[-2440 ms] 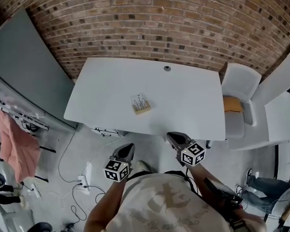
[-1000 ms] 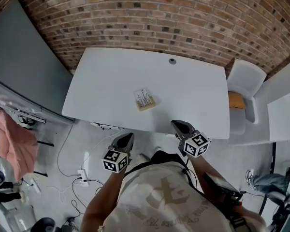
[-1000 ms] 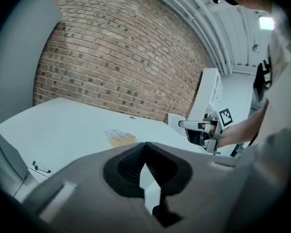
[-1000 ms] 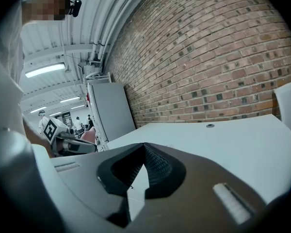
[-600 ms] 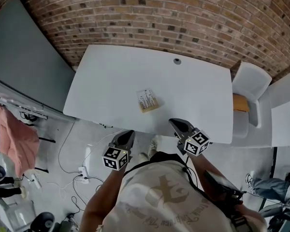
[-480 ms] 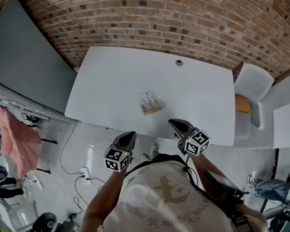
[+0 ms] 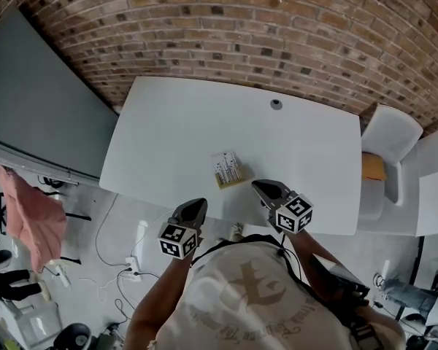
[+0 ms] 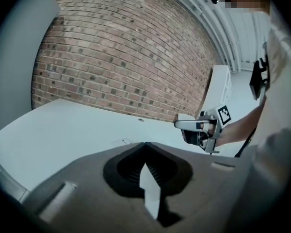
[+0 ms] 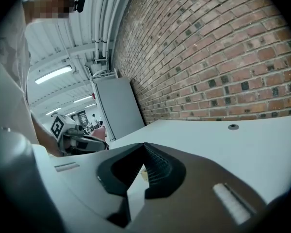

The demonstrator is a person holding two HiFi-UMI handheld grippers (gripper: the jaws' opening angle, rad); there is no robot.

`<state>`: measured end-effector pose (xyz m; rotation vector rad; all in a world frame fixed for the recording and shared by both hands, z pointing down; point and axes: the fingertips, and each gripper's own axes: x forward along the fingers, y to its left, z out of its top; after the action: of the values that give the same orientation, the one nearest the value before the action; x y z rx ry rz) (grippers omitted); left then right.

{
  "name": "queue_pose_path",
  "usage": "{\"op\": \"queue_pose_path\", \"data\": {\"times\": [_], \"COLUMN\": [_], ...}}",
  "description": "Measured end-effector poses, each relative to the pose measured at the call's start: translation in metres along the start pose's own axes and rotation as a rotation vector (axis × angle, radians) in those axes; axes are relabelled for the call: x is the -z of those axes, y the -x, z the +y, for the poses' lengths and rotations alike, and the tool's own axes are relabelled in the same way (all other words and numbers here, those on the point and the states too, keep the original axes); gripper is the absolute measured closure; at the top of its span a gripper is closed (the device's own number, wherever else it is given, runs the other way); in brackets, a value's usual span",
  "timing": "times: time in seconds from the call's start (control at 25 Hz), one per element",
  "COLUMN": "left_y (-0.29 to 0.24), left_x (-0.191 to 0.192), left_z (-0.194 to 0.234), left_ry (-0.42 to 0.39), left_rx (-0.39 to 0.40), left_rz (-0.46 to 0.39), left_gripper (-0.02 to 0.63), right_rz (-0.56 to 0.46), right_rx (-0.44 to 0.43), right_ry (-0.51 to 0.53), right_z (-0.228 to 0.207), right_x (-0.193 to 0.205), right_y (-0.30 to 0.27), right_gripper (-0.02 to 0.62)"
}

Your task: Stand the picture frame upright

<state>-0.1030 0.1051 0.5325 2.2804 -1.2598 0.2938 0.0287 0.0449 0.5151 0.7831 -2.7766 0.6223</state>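
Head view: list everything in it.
brick wall: one, red-brown, behind the table
table: one, white, centre
picture frame: one, tan and white, flat near the table's front edge
grommet: one, grey, table's far edge
chair: one, white, right of the table
panel: one, grey, left of the table
cloth: one, pink, far left
left gripper: one, grey, shut, empty, at the table's front edge
right gripper: one, grey, shut, empty, right of the picture frame

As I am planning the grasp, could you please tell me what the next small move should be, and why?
Probably open the right gripper and ease it toward the picture frame: it lies flat on the table, untouched, and this gripper, like the left gripper, is shut and empty, but nearer.
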Motion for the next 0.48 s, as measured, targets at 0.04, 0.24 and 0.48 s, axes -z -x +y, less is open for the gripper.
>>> {"op": "queue_pose_path", "data": {"times": [0.04, 0.24, 0.48], "left_y": [-0.005, -0.027, -0.048], "left_x": [-0.002, -0.01, -0.012], "left_z": [0.001, 0.012, 0.021], "left_ry": [0.002, 0.009, 0.03], "left_rx": [0.0, -0.033, -0.072], "left_rz": [0.003, 0.044, 0.088], "left_gripper": [0.603, 0.603, 0.603], "right_rz": [0.011, 0.059, 0.1], "right_rx": [0.002, 0.017, 0.008], "right_ry": [-0.003, -0.039, -0.067], "right_z": [-0.005, -0.03, -0.052], "right_x": [0.0, 0.0, 0.006], "right_y": [-0.003, -0.016, -0.029], "right_gripper": [0.588, 0.588, 0.588]}}
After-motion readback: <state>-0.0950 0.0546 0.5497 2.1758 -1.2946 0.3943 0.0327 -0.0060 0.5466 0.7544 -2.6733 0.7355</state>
